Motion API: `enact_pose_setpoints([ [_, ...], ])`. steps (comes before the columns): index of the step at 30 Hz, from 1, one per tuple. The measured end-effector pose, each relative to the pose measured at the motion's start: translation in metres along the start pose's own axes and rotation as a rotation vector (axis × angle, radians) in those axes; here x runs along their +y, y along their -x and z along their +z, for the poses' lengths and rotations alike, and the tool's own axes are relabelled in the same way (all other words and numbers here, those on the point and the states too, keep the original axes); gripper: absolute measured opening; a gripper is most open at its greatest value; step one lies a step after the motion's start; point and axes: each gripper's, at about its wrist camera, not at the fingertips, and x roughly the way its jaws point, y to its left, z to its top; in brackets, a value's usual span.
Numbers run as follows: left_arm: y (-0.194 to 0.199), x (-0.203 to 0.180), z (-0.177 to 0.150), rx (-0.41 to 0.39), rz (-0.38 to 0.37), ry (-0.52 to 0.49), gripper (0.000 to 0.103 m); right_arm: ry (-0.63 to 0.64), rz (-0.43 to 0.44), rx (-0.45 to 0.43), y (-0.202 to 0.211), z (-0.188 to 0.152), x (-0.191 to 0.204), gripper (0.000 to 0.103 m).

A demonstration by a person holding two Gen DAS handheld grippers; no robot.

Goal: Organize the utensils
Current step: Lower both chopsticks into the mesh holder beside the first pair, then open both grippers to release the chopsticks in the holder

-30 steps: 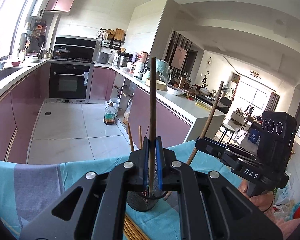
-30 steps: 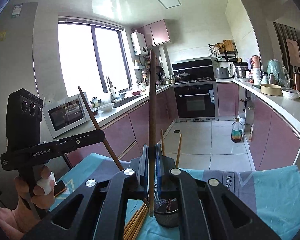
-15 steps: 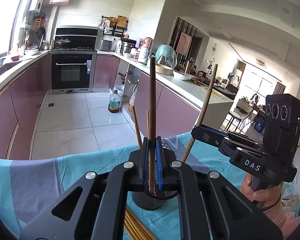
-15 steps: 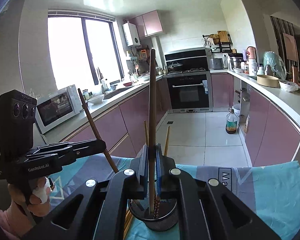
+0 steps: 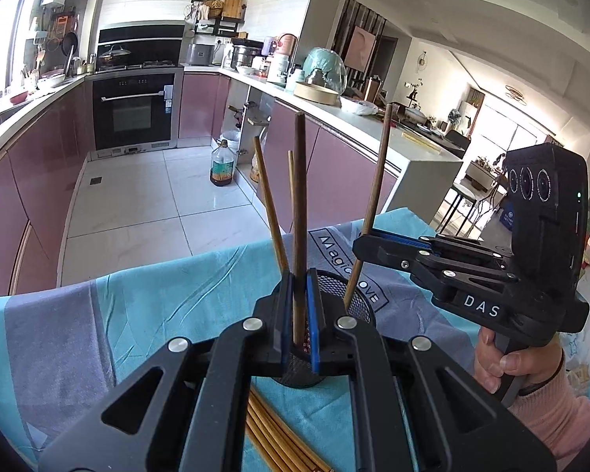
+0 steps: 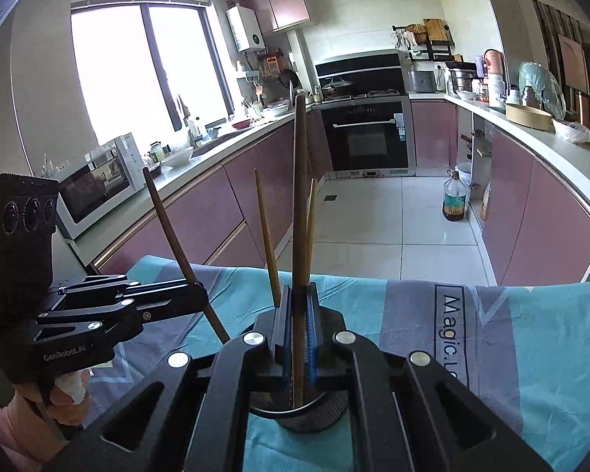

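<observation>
Item: dark chopstick, left (image 5: 299,212). Clamped upright between the blue pads of the left claw (image 5: 299,324); lower tip inside the mouth of the mesh holder (image 5: 360,295), at the 6 o'clock side of the rim in the left wrist view.

Item: dark chopstick, right (image 6: 299,196). Clamped upright in the right claw (image 6: 299,338), jaws together on the shaft; tip inside the same holder, directly below the claw in the right wrist view.

Handling note: both sticks look ready for release. Judged best practice is to keep each shaft near vertical, sink the tip well below the rim, then part the jaws without sideways drag, so the stick drops in and does not lever out the ones already standing. The two claws sit close over one small mouth; releasing one at a time would lessen the chance of a knock.

Container: black mesh holder, round, standing on the blue cloth (image 5: 149,314) that covers the tabletop. Contents: two pale bamboo chopsticks (image 5: 269,208), leaning toward 11 and 12 o'clock; the depth of the holder is hidden by the claws.

Outside the container: bundle of pale chopsticks (image 5: 271,432) lying flat on the cloth at 6 o'clock of the holder, not yet sorted.
</observation>
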Motion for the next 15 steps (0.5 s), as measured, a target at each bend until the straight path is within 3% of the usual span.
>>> enact_pose_setpoints([
  [6,-0.011,0.010,0.009,0.008,0.010,0.014,0.008,-0.021,-0.013,0.044,-0.013,0.000,-0.007,0.007],
  [15,-0.018,0.017,0.009,0.015,0.045,0.038,0.009,-0.036,-0.019,0.034,-0.013,0.002,-0.009,0.008],
])
